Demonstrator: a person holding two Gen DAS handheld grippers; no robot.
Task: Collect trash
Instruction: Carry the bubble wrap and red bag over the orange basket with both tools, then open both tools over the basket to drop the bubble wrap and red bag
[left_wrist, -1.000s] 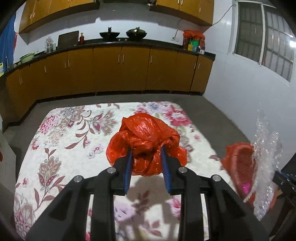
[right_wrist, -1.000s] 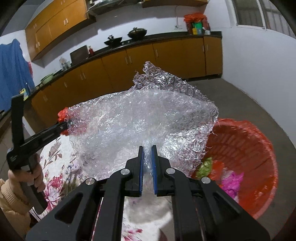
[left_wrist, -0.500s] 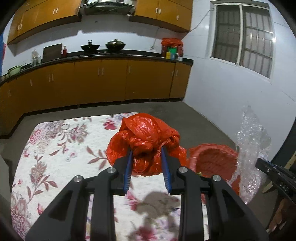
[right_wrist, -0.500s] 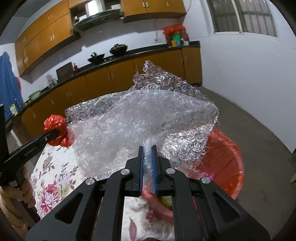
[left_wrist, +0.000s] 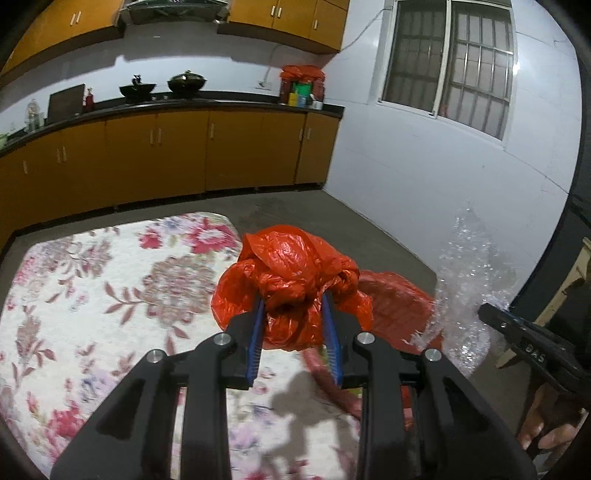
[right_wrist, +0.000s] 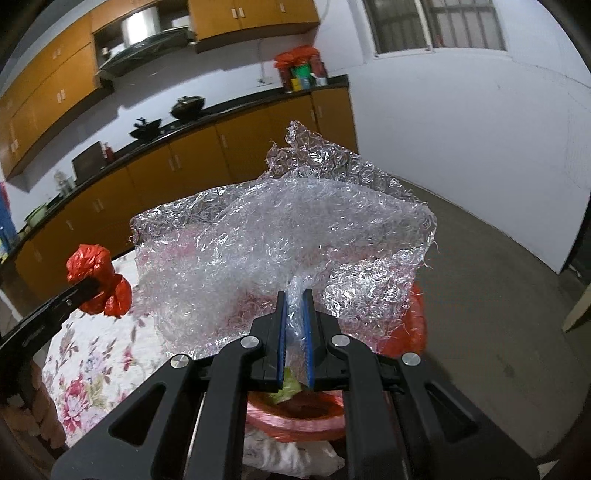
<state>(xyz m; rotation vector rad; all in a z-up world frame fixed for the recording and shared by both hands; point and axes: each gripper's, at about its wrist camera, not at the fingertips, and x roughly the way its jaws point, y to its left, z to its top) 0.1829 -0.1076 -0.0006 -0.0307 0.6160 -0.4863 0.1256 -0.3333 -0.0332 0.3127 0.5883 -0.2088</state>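
- Floral cloth (left_wrist: 110, 295), white with red blooms, spreads below my fingers; grey floor and orange cabinets (left_wrist: 155, 155) beyond.
- Left gripper (left_wrist: 291, 314) clenched on knotted red plastic bag (left_wrist: 291, 266), crinkled, glossy.
- Right gripper (right_wrist: 295, 306) pinches crumpled bubble wrap (right_wrist: 280, 236), which screens the red bin (right_wrist: 413, 332) beneath.

A floral tablecloth (left_wrist: 110, 280) fills the lower left of the left view. Orange cabinets (left_wrist: 159, 155) span the upper left, two dark woks (left_wrist: 186, 81) on their counter. A barred window (left_wrist: 447, 62) sits upper right.
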